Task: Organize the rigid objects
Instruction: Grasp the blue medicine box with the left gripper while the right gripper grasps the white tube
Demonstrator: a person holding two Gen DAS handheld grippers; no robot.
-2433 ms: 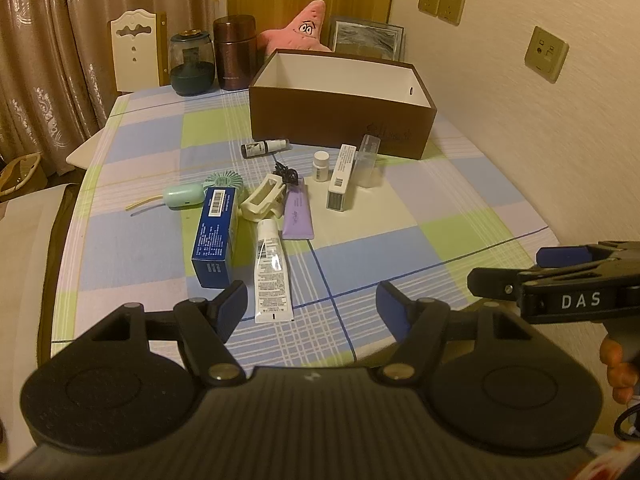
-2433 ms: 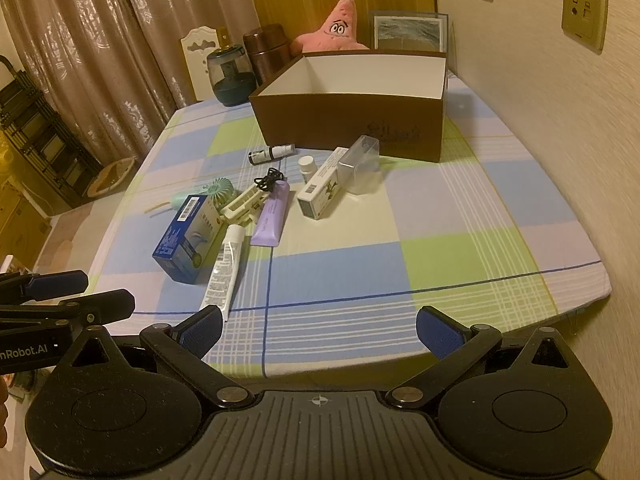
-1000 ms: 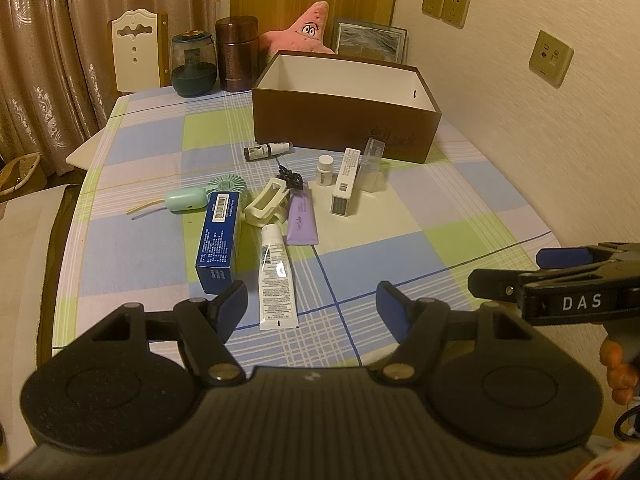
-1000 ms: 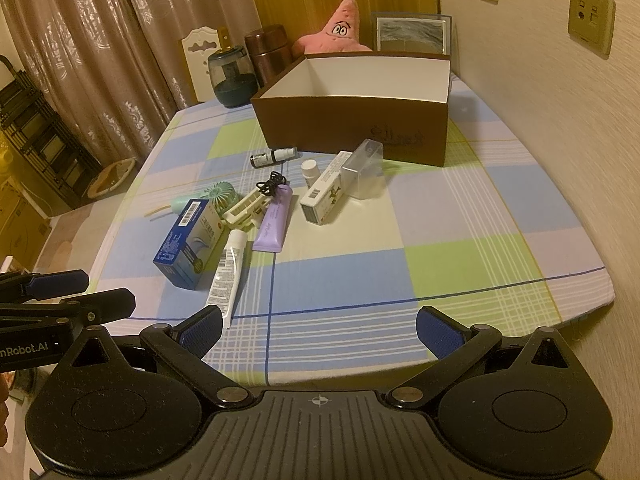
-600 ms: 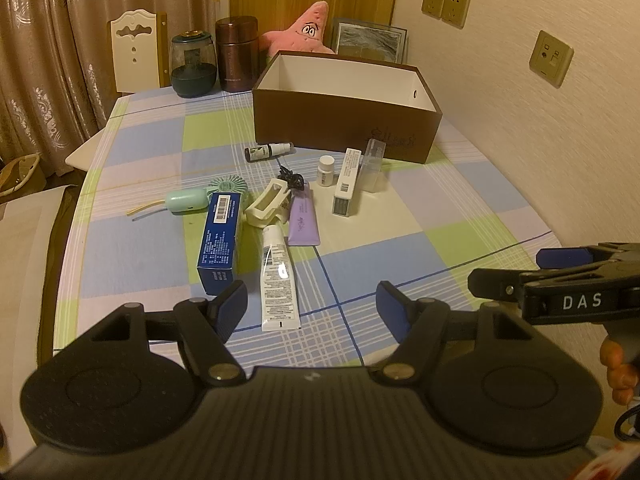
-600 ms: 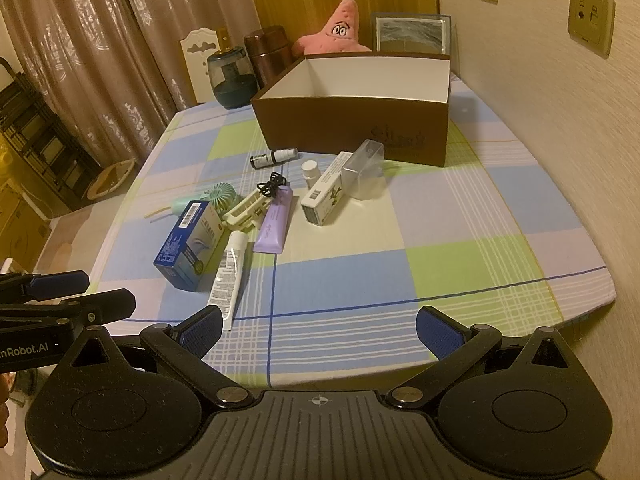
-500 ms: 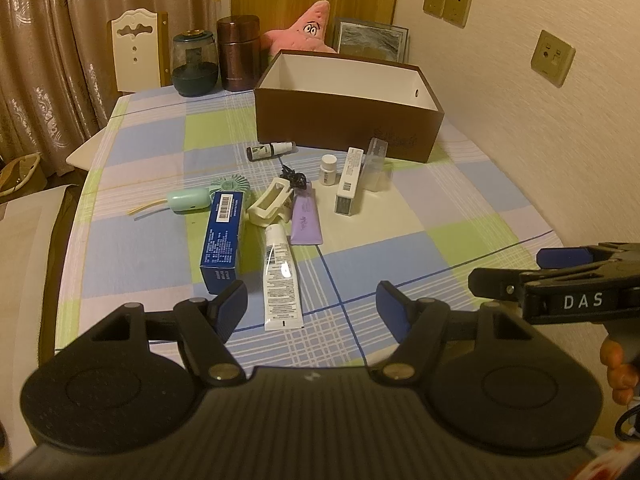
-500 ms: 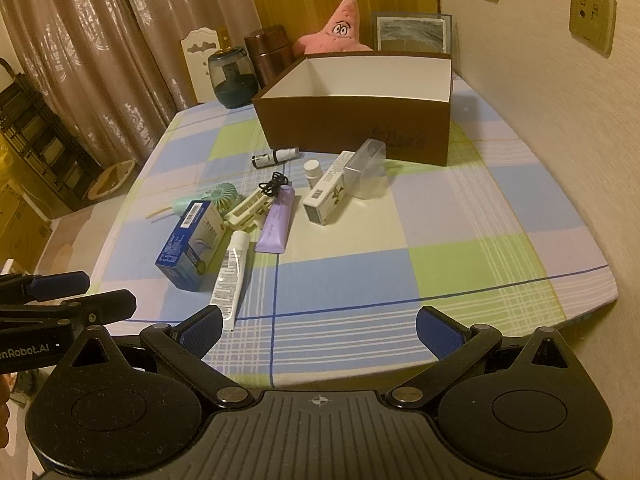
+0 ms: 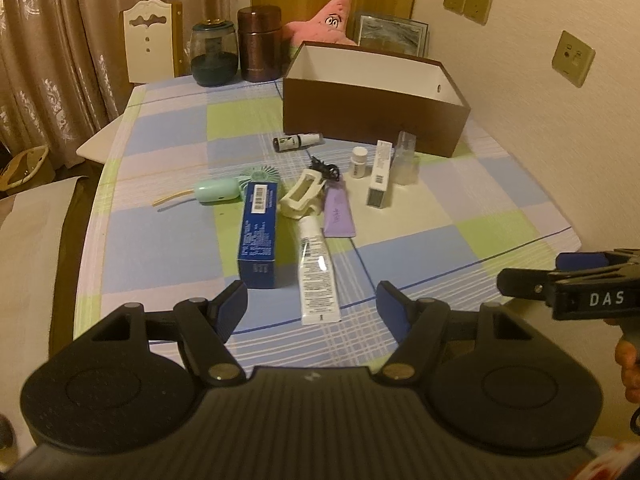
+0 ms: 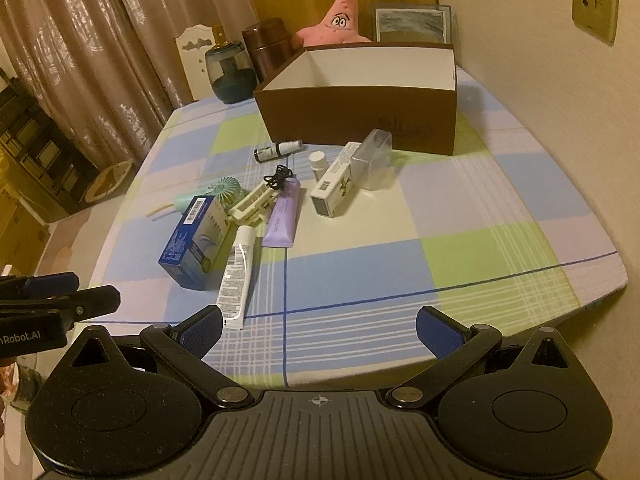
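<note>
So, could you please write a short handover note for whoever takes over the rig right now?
Left gripper: jaws open, holding nothing, above the near table edge.
Right gripper: jaws open, holding nothing, also at the near edge.
Brown cardboard box: at the far side; what shows of its inside holds nothing.
On the checked tablecloth: blue carton, white tube, purple tube, cream clip, mint handheld fan, dark dropper bottle, small white bottle, long white carton, clear plastic case.
Done: nothing boxed.
Left: everything.
</note>
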